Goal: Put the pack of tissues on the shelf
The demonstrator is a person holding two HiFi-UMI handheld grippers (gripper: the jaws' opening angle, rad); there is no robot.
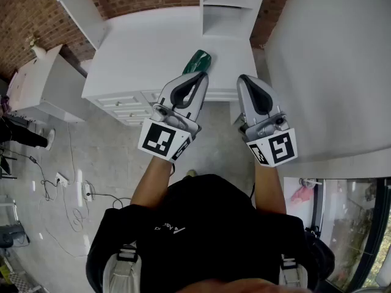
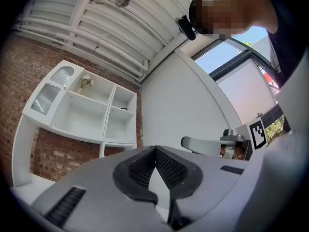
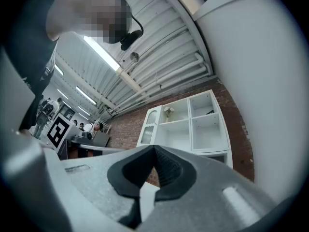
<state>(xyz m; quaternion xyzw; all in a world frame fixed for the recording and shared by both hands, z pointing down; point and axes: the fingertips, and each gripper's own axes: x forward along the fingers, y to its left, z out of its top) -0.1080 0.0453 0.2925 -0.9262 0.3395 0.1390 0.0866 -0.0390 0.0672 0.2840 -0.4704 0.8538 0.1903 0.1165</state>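
Observation:
A green pack of tissues lies on the white desk, close to its front edge. My left gripper is shut and empty, its tips just in front of the pack and above the desk edge. Level with it to the right, my right gripper is also shut with nothing in it. The white shelf unit stands at the back of the desk. In the left gripper view the closed jaws point up at the shelf unit. The right gripper view shows the shelf unit too. Neither gripper view shows the pack.
White drawers sit under the desk front. A low white cabinet stands to the left. A power strip and cables lie on the grey floor. A white wall rises on the right, beside the desk.

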